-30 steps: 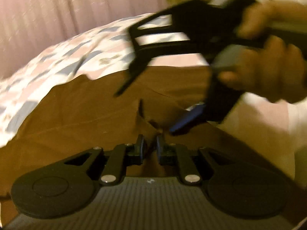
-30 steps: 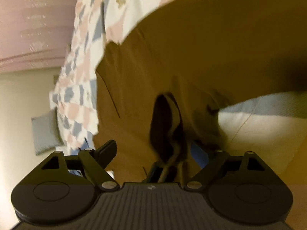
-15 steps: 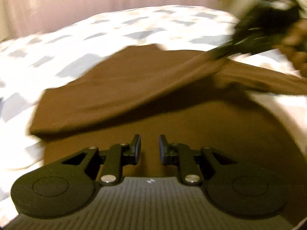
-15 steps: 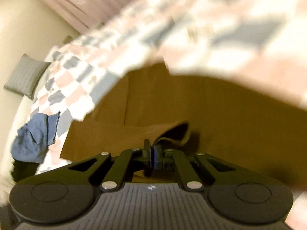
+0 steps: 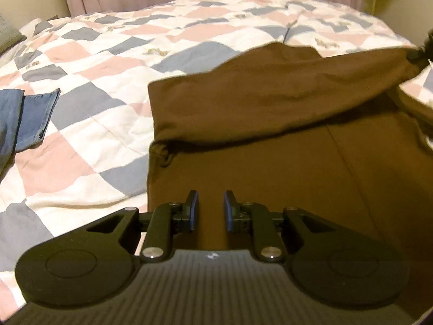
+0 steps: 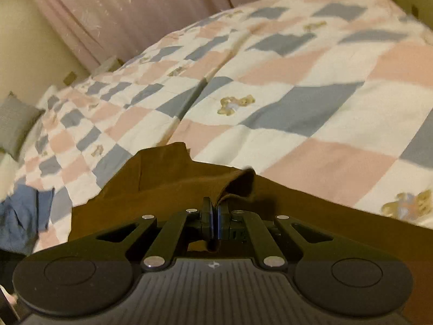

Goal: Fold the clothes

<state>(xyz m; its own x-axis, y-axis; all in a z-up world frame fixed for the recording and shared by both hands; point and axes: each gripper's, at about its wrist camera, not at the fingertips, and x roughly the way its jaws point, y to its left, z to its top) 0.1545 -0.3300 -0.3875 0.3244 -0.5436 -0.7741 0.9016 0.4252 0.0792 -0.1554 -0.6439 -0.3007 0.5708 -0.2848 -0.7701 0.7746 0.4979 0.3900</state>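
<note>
A brown garment lies spread on the bed, its far part doubled over into a thick fold. My left gripper hovers open just over the garment's near part, nothing between its fingers. At the right edge of the left wrist view, the dark tip of my right gripper holds a stretched corner of the cloth. In the right wrist view my right gripper is shut on a bunched edge of the brown garment, which rises in a small peak just past the fingertips.
A patchwork quilt in pink, blue-grey and white covers the bed. A blue denim garment lies at the left, also seen as the crumpled blue cloth. A grey pillow and pink curtains are at the back.
My right gripper closed on the brown cloth and pulled it out to the right, drawing the fold taut. My left gripper let go of the cloth and backed off, now open above the garment.
</note>
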